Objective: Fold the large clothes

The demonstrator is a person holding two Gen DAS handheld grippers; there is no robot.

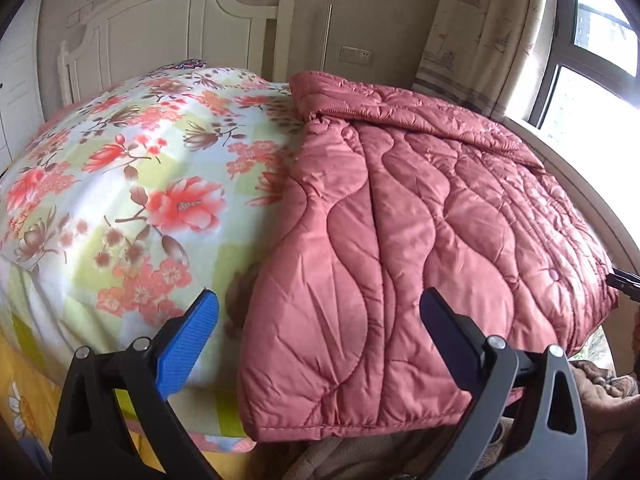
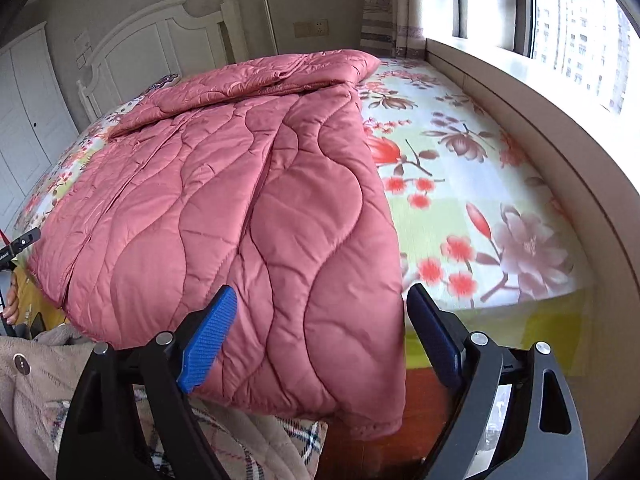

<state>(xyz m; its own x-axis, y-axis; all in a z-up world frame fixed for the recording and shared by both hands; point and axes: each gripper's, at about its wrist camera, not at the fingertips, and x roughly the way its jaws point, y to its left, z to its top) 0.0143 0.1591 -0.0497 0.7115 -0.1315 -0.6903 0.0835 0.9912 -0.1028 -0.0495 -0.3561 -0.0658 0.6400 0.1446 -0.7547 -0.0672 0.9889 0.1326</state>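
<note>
A large pink quilted coat point(image 1: 400, 232) point(image 2: 224, 200) lies spread on the flowered bed, its near hem hanging over the foot edge. My left gripper point(image 1: 320, 312) hovers over the coat's near left corner, jaws wide apart with nothing pressed between the blue pads point(image 1: 188, 344). My right gripper point(image 2: 322, 308) stands open above the coat's near right corner, which sits between the spread fingers without being pinched. The tip of the right gripper point(image 1: 622, 278) shows at the coat's right edge in the left wrist view, and the left gripper's tip point(image 2: 20, 246) at the left edge in the right wrist view.
The flowered bedsheet point(image 1: 132, 184) point(image 2: 460, 184) covers the bed. A white headboard point(image 1: 180, 28) stands at the far end. A windowsill ledge point(image 2: 540, 120) runs along the right side. A person's fluffy beige sleeve point(image 2: 32, 384) and plaid fabric point(image 2: 256, 444) lie at the near edge.
</note>
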